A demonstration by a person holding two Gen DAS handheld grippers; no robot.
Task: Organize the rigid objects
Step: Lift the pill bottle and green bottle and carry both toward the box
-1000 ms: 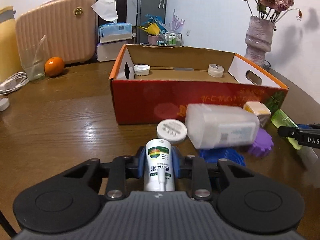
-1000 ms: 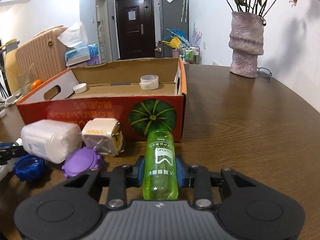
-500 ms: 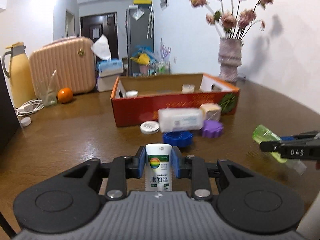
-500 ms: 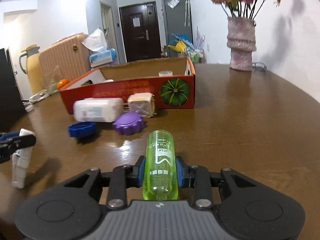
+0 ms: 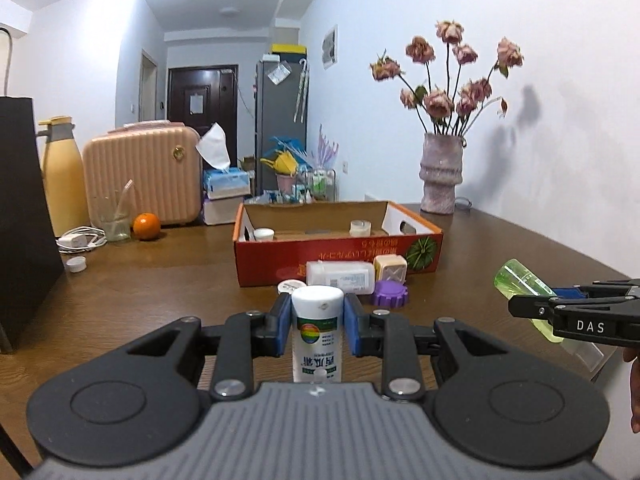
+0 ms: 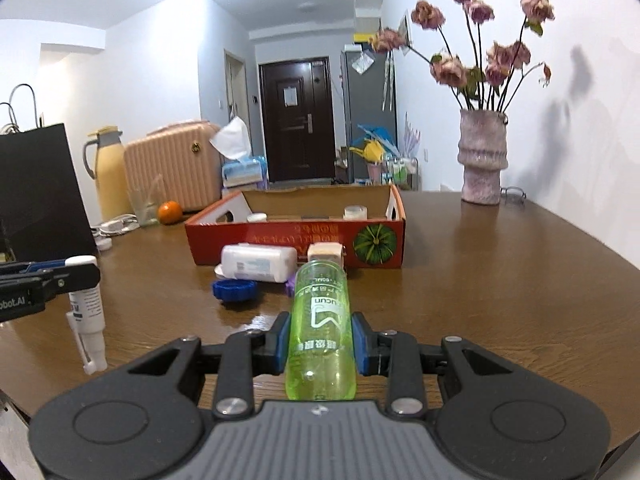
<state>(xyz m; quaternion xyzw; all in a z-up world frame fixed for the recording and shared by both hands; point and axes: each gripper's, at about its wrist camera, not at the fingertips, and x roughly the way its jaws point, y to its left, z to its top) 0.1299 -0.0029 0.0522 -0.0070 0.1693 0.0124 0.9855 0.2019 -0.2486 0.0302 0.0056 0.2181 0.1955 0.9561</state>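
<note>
Left wrist: left gripper is clamping a white spray bottle, base pointing forward. Red cardboard box is sitting at 12 o'clock on the table.

Right wrist: right gripper is clamping a green bottle. Box at 12, blue lid at 11.
</note>
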